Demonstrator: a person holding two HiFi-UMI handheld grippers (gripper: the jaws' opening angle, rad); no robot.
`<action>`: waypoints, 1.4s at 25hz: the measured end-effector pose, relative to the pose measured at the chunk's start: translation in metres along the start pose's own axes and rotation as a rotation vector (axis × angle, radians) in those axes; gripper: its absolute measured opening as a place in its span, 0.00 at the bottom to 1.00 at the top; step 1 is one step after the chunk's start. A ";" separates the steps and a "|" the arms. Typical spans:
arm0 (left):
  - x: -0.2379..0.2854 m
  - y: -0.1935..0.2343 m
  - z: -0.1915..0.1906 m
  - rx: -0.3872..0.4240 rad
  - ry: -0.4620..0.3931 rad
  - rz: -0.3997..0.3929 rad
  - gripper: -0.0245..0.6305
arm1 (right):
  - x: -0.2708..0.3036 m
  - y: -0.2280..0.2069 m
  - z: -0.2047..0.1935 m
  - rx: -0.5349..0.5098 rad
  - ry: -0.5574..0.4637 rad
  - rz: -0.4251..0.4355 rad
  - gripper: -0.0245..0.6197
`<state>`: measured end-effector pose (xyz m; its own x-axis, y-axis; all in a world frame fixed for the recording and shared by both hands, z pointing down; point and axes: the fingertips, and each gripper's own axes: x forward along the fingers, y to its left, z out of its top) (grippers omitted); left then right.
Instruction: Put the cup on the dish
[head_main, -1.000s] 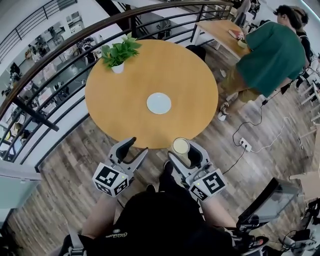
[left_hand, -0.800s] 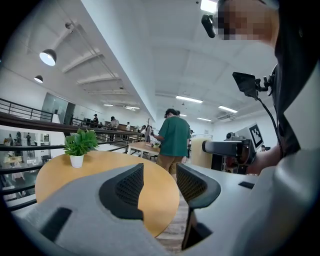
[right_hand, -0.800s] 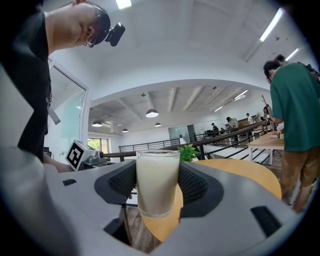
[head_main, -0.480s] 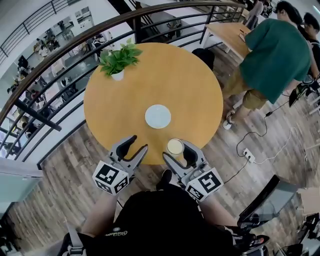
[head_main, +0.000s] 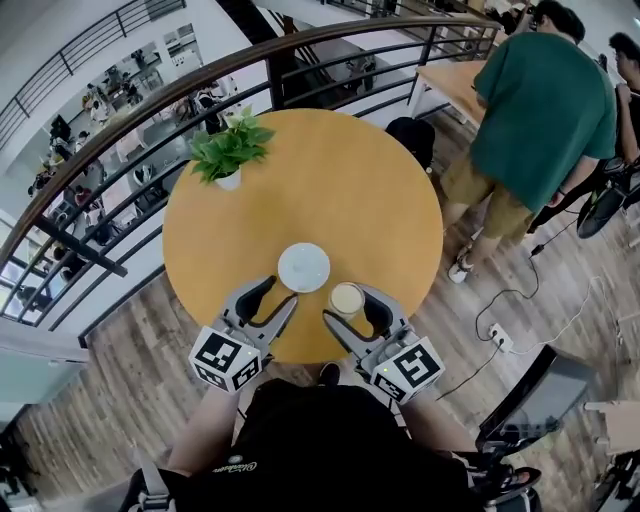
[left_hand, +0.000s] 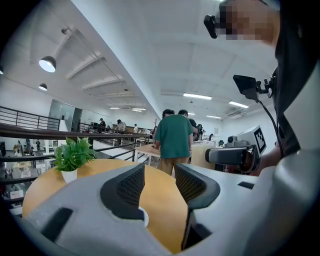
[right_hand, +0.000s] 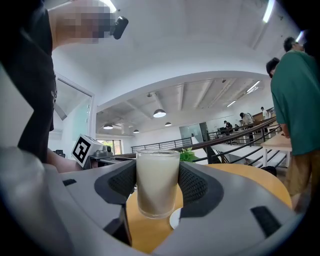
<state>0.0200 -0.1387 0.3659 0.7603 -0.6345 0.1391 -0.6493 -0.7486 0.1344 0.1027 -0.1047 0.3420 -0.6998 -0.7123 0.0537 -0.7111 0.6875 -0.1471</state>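
Note:
A glass cup (head_main: 347, 298) of pale, milky liquid is held upright between the pads of my right gripper (head_main: 349, 307), which is shut on it. The right gripper view shows the cup (right_hand: 157, 182) gripped at mid-height in that gripper (right_hand: 158, 186), above the table. A white round dish (head_main: 304, 267) lies on the round wooden table (head_main: 350, 190), just up and left of the cup. My left gripper (head_main: 276, 294) hovers at the dish's near left edge; its jaws have just been closing slightly but stand open with nothing between them (left_hand: 160, 182). A sliver of the dish (left_hand: 145, 218) shows behind its left jaw.
A potted green plant (head_main: 230, 148) stands at the table's far left. A metal railing (head_main: 150, 105) curves behind the table. A person in a green shirt (head_main: 540, 110) stands at the right by another table (head_main: 455, 75). A power strip and cable (head_main: 497, 340) lie on the floor.
Both grippers have moved forward from beyond the table's near edge to over the tabletop. The cup, still held, now sits just beside the dish; the left gripper has reached the dish's edge.

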 end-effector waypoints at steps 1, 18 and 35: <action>0.004 0.000 0.003 0.002 -0.002 0.002 0.33 | 0.001 -0.006 0.002 -0.001 0.000 0.002 0.43; 0.010 0.051 -0.002 -0.022 0.012 -0.016 0.32 | 0.059 -0.020 -0.005 -0.005 0.031 -0.027 0.43; 0.008 0.066 -0.053 -0.104 0.124 -0.035 0.31 | 0.075 -0.027 -0.041 0.028 0.118 -0.069 0.43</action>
<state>-0.0176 -0.1831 0.4279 0.7788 -0.5746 0.2517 -0.6255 -0.7421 0.2410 0.0663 -0.1710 0.3909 -0.6539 -0.7347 0.1805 -0.7565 0.6324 -0.1667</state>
